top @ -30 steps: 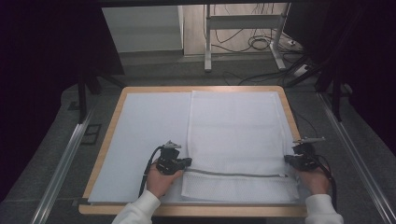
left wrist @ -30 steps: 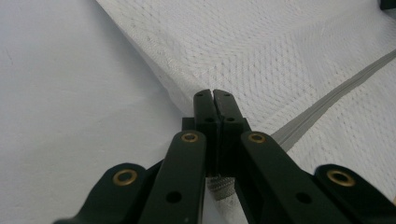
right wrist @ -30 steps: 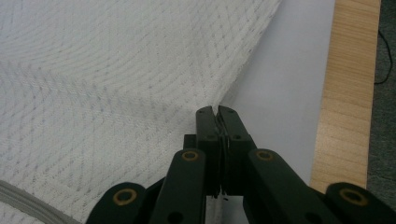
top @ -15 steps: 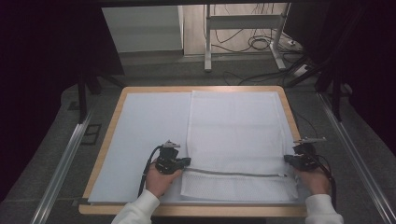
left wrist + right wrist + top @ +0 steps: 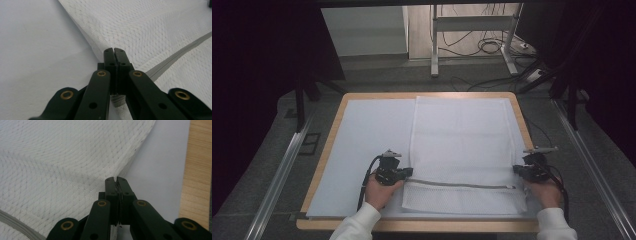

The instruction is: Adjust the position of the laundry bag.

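- One white mesh bag [image 5: 462, 145] with one grey zipper [image 5: 459, 184], centre right of the high view;
- My left gripper [image 5: 408, 172] and right gripper [image 5: 516, 170], two in all, each clamp a bag edge.

A pale sheet [image 5: 362, 145] covers the wooden worktop [image 5: 422, 226]. Beyond the worktop stands a metal frame [image 5: 472, 37] with cables [image 5: 492, 47] on the floor; metal rails [image 5: 282, 172] flank both sides.

Lab-like recording room, dark curtains [image 5: 257, 75], metal floor rails [image 5: 279, 175], loose cables [image 5: 492, 47], wooden-edged worktable [image 5: 319, 165]
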A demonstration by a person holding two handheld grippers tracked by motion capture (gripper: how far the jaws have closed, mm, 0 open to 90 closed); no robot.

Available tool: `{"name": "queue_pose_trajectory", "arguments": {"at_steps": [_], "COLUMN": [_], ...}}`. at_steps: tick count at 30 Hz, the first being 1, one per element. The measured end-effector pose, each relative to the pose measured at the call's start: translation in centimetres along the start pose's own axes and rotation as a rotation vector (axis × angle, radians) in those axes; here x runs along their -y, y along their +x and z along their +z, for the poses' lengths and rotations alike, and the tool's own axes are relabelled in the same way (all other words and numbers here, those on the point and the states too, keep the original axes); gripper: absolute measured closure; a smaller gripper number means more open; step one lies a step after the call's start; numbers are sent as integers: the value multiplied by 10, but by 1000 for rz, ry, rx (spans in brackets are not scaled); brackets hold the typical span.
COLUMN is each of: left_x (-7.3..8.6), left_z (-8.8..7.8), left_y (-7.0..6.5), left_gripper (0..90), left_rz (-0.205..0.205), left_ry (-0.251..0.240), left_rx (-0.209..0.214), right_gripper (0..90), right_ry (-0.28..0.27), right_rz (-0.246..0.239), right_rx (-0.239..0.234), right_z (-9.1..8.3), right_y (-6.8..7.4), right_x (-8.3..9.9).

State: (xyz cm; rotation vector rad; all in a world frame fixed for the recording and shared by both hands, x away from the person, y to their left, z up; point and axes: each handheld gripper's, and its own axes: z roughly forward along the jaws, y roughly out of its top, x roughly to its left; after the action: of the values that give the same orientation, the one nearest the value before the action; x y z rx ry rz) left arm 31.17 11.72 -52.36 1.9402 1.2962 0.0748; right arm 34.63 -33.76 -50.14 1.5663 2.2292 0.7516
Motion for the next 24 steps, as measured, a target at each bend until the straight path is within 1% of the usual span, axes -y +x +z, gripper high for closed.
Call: {"name": "queue_pose_trajectory", "arguments": {"at_steps": [10, 17, 24], "left_x": [0, 2, 3], "left_z": [-5, -11, -14], "left_y": [6, 13, 16], "left_gripper": [900, 900, 900], "left_rz": [-12, -21, -25], "left_ry": [-9, -17, -25], "left_rx": [-9, -18, -24], "right_gripper": [876, 877, 879], "right_ry": [-4, -15, -17], "right_rz": [-5, -21, -27], "right_rx": [-13, -23, -36], "right_z": [1, 1, 3], "right_y": [4, 12, 16], "right_x": [-2, -6, -7]}}
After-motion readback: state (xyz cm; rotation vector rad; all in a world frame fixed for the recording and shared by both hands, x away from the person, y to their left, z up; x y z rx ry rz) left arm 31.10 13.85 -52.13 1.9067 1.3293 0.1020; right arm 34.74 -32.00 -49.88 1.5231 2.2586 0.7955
